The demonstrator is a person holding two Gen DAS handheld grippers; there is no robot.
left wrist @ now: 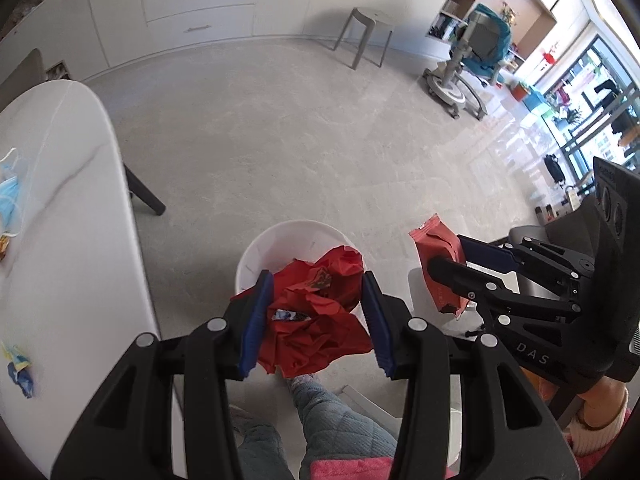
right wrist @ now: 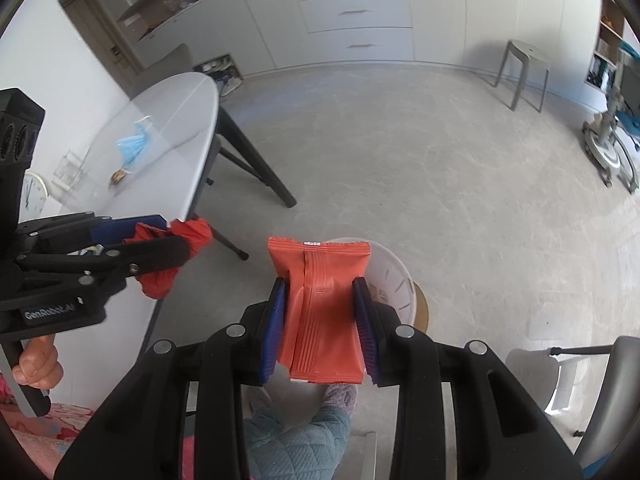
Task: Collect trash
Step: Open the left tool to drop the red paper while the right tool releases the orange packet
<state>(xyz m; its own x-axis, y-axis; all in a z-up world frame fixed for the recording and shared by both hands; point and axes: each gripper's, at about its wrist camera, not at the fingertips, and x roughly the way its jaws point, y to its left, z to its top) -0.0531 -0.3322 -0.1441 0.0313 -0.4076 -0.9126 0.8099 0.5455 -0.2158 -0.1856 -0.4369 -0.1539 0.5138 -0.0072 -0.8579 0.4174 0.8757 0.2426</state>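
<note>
Red crumpled wrapper (left wrist: 316, 316) sits between the pads of the left hand-held gripper (left wrist: 316, 316), over the white bin (left wrist: 280, 240) on the floor; pads look clamped on its sides, though in the left view contact on the right pad is hard to confirm. The right view shows it bunched in the jaws (right wrist: 168, 256). Thin, soft, very light, crushes easily; take it by the bulk of the wad, loose flaps would slip. Orange snack packet (right wrist: 324, 312) is clamped across its middle by the right hand-held gripper (right wrist: 322, 320), held upright above the bin (right wrist: 394, 276). Foil-like, smooth, probably slippery, light; a mid-body grip across the width looks secure. Both likely ready to drop. More trash left on the white oval surface (left wrist: 80, 240): blue face mask (left wrist: 10, 196), small blue-yellow wrapper (left wrist: 20, 372). Room: pale stone floor (left wrist: 280, 140), grey stool (left wrist: 366, 36), white drawers (left wrist: 200, 4), shelves and bright windows to the right.
</note>
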